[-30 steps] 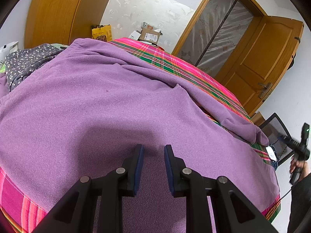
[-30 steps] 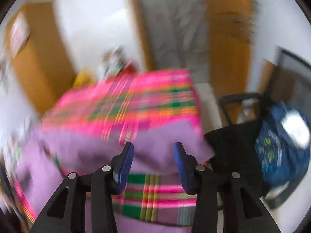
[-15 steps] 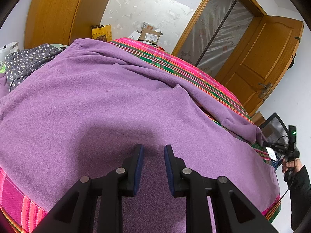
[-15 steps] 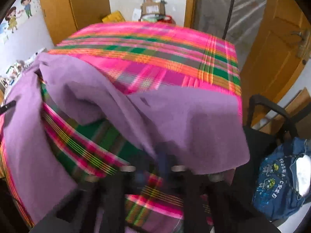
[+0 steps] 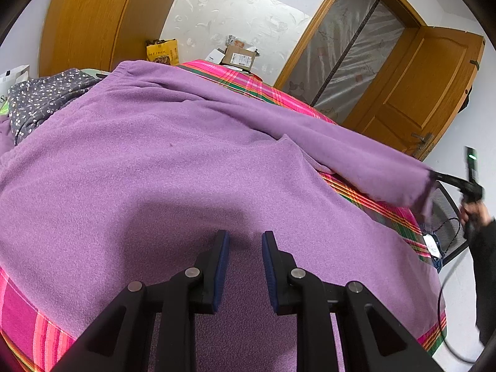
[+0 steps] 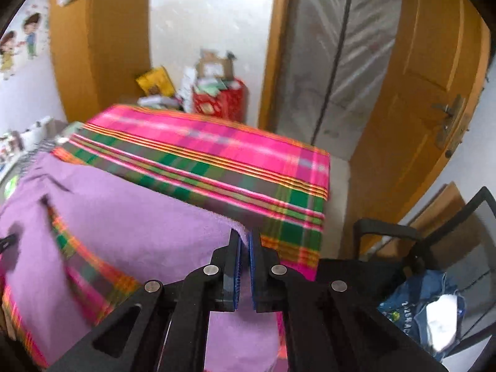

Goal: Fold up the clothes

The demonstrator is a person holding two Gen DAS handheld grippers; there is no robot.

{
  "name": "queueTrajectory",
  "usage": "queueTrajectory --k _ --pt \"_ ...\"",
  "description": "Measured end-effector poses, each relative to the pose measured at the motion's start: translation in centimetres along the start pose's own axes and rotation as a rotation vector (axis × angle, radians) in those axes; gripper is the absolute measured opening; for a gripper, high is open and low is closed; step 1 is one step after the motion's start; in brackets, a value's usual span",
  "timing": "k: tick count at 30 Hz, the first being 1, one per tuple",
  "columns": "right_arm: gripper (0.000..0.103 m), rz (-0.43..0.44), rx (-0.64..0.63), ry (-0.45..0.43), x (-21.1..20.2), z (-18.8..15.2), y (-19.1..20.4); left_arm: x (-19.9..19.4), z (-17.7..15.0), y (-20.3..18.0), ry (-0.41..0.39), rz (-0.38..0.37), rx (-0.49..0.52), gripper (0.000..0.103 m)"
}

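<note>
**Right gripper clamps the sleeve end of the purple garment**

The purple fleece garment (image 5: 161, 167) lies spread on the pink and green plaid cover (image 6: 217, 152). The right gripper (image 6: 244, 241) has its jaws closed tightly on the sleeve (image 5: 365, 161), which is pulled out straight above the cover. The left gripper (image 5: 245, 248) stays over the garment body, its jaws apart and holding nothing

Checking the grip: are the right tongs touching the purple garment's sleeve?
Touching. The right wrist view shows the right tongs shut on the purple garment's sleeve edge.
</note>
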State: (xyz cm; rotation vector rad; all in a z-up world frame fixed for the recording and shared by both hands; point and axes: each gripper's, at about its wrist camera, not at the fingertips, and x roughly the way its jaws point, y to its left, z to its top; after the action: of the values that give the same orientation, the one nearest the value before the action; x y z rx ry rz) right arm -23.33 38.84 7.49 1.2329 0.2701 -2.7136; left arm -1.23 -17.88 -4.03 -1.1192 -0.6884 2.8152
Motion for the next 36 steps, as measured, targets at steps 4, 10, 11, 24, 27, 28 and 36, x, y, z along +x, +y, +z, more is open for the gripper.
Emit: queueTrajectory --k 4,10,11,24,27,28,36 --pt "0.026 -0.067 0.068 0.136 6.5 1.9 -2.1 0.1 0.0 0.1 0.0 -0.003 -0.003 0.022" --pt "0.033 -0.032 0.22 0.034 6.2 0.2 -4.0 0.1 0.1 0.0 0.001 -0.002 -0.001 0.022" --pt "0.033 -0.034 0.212 0.013 5.5 -0.4 -3.9 0.1 0.1 0.0 0.001 0.0 0.001 0.022" --pt "0.034 0.038 -0.052 0.024 4.5 -7.6 1.5 0.1 0.0 -0.2 -0.001 0.012 0.009 0.022" --pt "0.034 0.07 -0.115 0.061 5.6 -8.9 3.0 0.1 0.0 -0.3 -0.001 0.016 0.012 0.022" --pt "0.034 0.07 -0.125 0.067 5.9 -9.1 3.3 0.1 0.0 -0.3 -0.001 0.018 0.013 0.022" --pt "0.015 0.045 -0.099 0.047 7.5 -8.4 2.4 0.2 -0.1 -0.6 -0.003 0.04 0.03 0.022"
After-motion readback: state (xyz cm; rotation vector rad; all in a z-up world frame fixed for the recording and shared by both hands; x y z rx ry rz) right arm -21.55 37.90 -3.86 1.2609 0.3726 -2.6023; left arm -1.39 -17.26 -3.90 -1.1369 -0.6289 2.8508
